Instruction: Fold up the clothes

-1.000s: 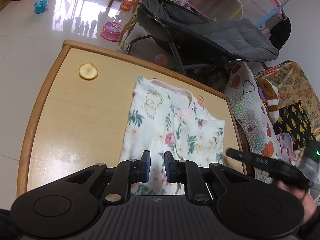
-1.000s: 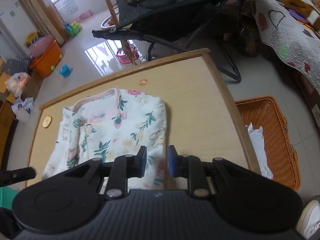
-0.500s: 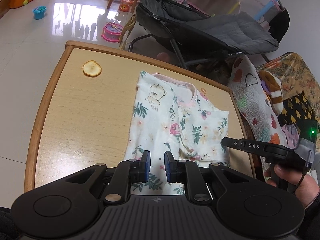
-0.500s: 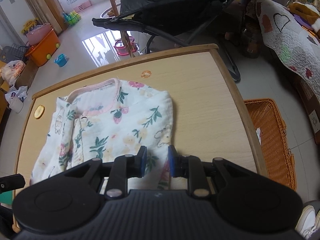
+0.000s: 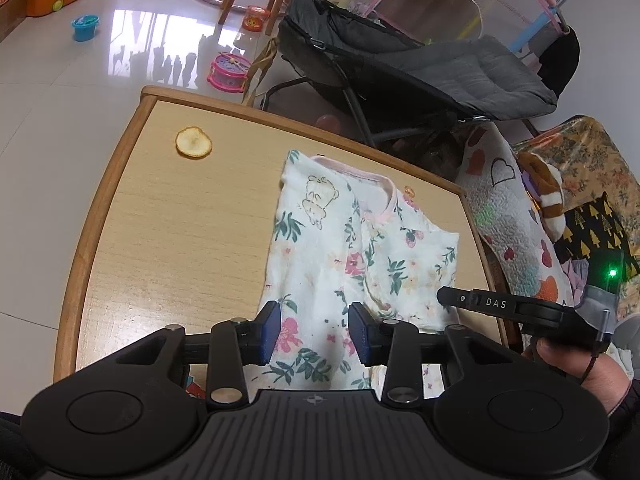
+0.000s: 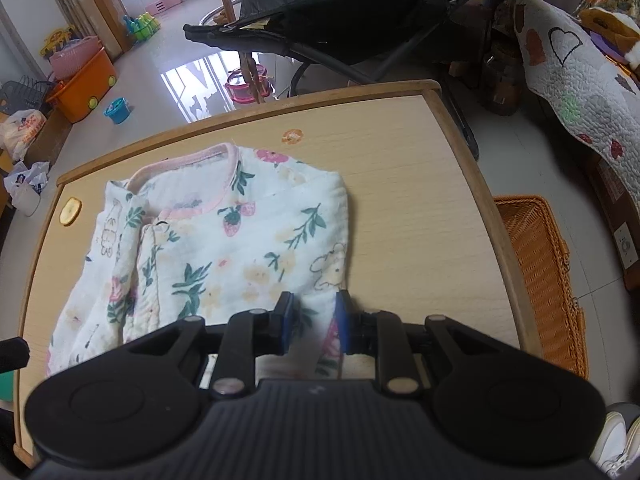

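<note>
Floral garment (image 5: pixel 352 256) flat on wooden table (image 5: pixel 168 232), sides folded in

Left gripper (image 5: pixel 314 330) over near hem, jaws opening, cloth below, unpinched

Right gripper (image 6: pixel 313 326) part-open over right hem, not clamped

Risks: single-layer pinch undoes side folds; uneven lift skews fold

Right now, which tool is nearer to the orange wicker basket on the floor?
Right. The right tool hovers over the floral garment near the table edge that faces the basket. The left tool, jaws opening, is over the garment's other side, farther from it.
</note>
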`<action>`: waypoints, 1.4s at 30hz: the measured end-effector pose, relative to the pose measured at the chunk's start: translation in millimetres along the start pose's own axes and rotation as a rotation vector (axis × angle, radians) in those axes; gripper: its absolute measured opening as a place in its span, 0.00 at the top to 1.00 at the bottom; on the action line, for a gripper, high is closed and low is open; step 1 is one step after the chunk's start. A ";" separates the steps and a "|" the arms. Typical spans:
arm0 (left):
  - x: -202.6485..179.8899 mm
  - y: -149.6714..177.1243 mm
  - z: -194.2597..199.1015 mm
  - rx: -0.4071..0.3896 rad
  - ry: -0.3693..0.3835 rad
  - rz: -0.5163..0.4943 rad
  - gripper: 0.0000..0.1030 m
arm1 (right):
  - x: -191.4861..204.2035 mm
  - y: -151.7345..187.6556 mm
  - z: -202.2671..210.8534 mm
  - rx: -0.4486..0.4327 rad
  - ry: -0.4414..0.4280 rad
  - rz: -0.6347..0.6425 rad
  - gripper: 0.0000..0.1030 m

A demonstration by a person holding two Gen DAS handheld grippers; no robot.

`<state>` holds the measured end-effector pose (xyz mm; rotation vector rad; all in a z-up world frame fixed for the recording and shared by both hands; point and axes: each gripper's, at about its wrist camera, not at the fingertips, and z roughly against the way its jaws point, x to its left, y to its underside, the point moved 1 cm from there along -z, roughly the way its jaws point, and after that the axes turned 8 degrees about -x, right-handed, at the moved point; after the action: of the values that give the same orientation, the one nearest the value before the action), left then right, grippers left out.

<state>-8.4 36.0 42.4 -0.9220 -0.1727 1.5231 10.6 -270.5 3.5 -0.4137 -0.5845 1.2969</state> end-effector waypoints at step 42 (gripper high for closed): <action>7.1 -0.4 10.1 -0.012 0.007 0.050 0.61 | 68.9 -14.9 24.1 -0.056 -0.114 0.179 0.97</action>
<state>-13.7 46.5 46.2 -0.9475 -0.1548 1.5658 18.3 -207.8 43.1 -0.4480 -0.6928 1.4853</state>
